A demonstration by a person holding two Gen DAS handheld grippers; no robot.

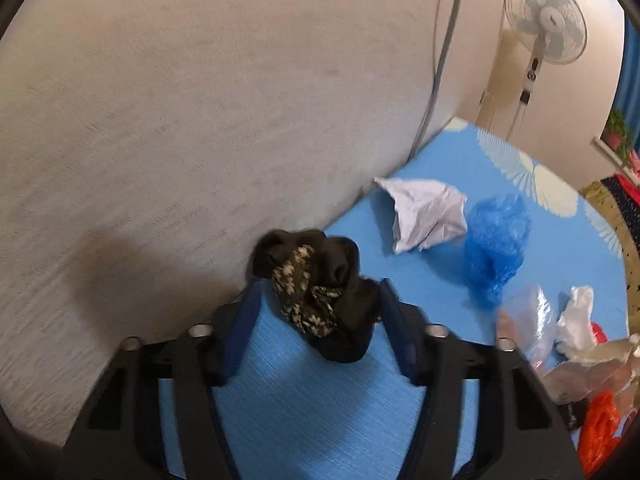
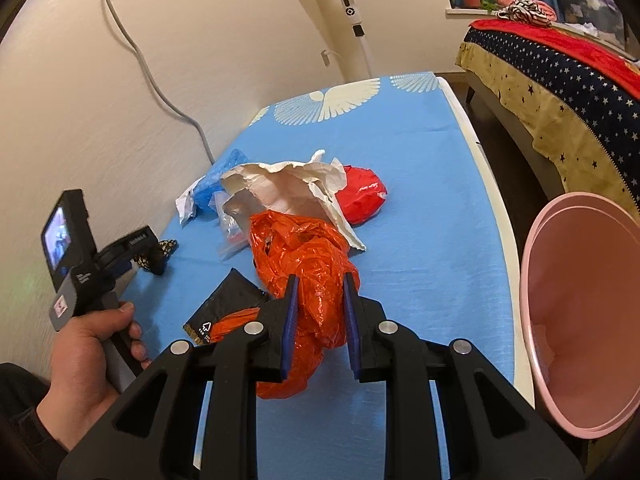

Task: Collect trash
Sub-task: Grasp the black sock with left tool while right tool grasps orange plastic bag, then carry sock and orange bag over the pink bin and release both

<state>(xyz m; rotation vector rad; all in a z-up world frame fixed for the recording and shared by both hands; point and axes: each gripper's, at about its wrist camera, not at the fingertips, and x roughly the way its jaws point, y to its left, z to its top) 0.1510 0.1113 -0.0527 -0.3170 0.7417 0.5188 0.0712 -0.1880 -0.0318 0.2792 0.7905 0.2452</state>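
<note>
The right claw (image 2: 319, 300) pinches the orange plastic bag (image 2: 304, 268), lifted off the blue desk (image 2: 432, 240); the pink bin (image 2: 580, 308) waits at three o'clock, so its next move is likely a swing there and a release. At nine o'clock, the left claw (image 1: 316, 300) stands half-spread around a black patterned cloth wad (image 1: 316, 292); whether it grips, I cannot tell. Crumpled paper (image 1: 424, 212) and a blue bag (image 1: 496, 236) remain beyond, toward one o'clock.

right hand-held gripper (image 2: 319, 280) | clamps orange bag (image 2: 308, 264) | pink bin (image 2: 580, 312) right
</note>
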